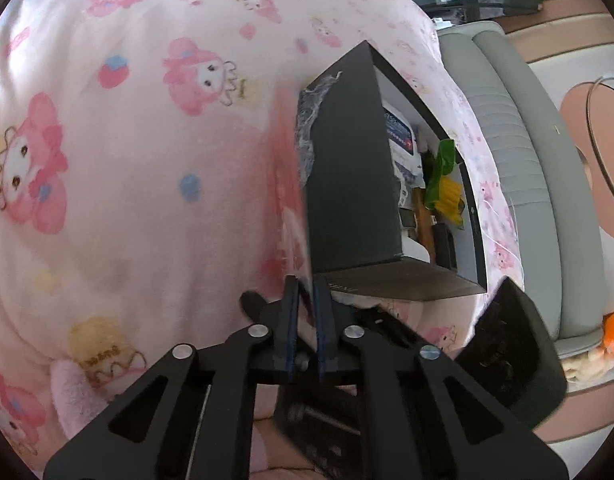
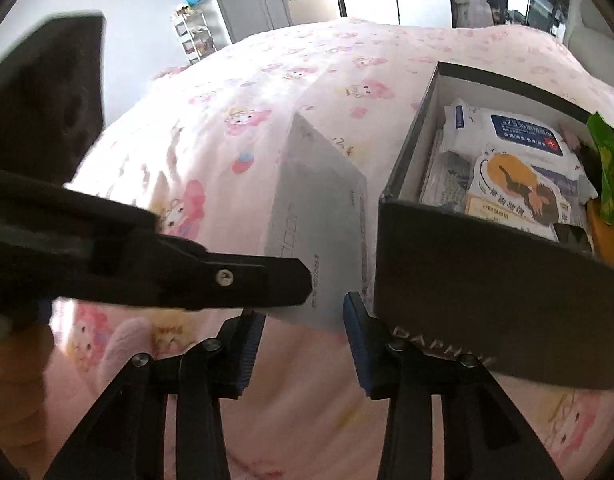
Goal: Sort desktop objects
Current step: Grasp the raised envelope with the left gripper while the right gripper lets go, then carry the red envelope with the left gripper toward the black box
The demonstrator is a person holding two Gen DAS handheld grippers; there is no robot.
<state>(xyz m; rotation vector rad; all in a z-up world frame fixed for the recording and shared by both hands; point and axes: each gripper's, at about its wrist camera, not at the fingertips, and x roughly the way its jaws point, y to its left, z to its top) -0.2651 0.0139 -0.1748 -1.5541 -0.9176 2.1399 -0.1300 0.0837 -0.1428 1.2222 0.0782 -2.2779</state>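
The left gripper (image 1: pixel 305 300) pinches the near edge of a white card (image 2: pixel 319 220) upright beside the black box (image 2: pixel 507 280) on the pink blanket (image 1: pixel 127 160); the right gripper (image 2: pixel 303 340) gapes empty below it

Bright daylight fills both views, washing the pink blanket (image 2: pixel 307 80) nearly white in the right wrist view's centre. Fisheye curvature bends the edges into dark corners. The black box (image 1: pixel 353 184) is smeared with motion blur along its left side, and the left hand-held gripper (image 2: pixel 299 280) looks soft.
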